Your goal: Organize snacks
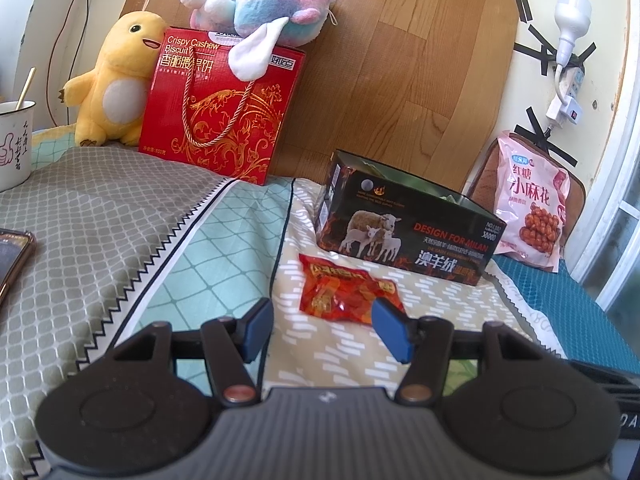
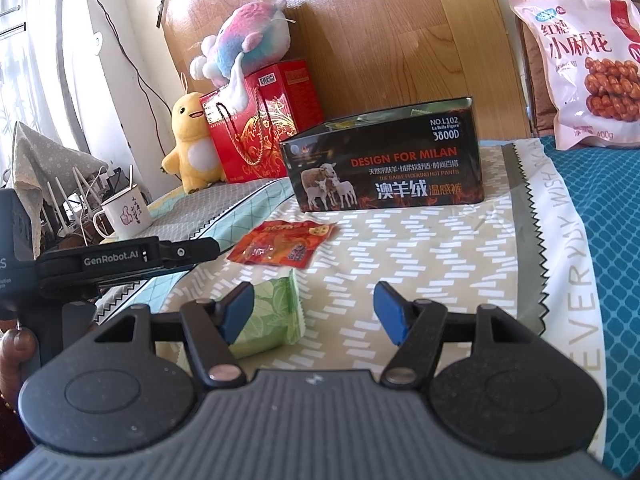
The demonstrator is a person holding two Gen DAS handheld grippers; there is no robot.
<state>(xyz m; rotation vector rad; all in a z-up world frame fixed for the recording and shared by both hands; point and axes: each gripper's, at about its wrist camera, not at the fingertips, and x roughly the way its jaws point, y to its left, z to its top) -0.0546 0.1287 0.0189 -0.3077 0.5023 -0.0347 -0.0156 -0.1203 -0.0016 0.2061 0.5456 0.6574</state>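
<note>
A red snack packet [image 1: 347,293] lies on the patterned bedspread in front of a black open-topped box [image 1: 408,220] printed with sheep. My left gripper [image 1: 322,326] is open and empty, just short of the packet, its right finger overlapping the packet's near corner. In the right wrist view the red packet [image 2: 282,247] lies ahead to the left and the box [image 2: 384,164] stands behind it. A green leaf-print packet [image 2: 272,316] lies beside the left finger of my right gripper [image 2: 314,312], which is open and empty. A pink bag of twisted snacks [image 2: 584,68] leans at the back right.
A red biscuit gift box [image 1: 224,108] with a pastel plush [image 1: 260,4] on it and a yellow plush [image 1: 116,80] stand at the back left. A white mug [image 1: 14,144] and a phone [image 1: 12,256] sit at the left. The left gripper's body [image 2: 120,260] reaches in from the left.
</note>
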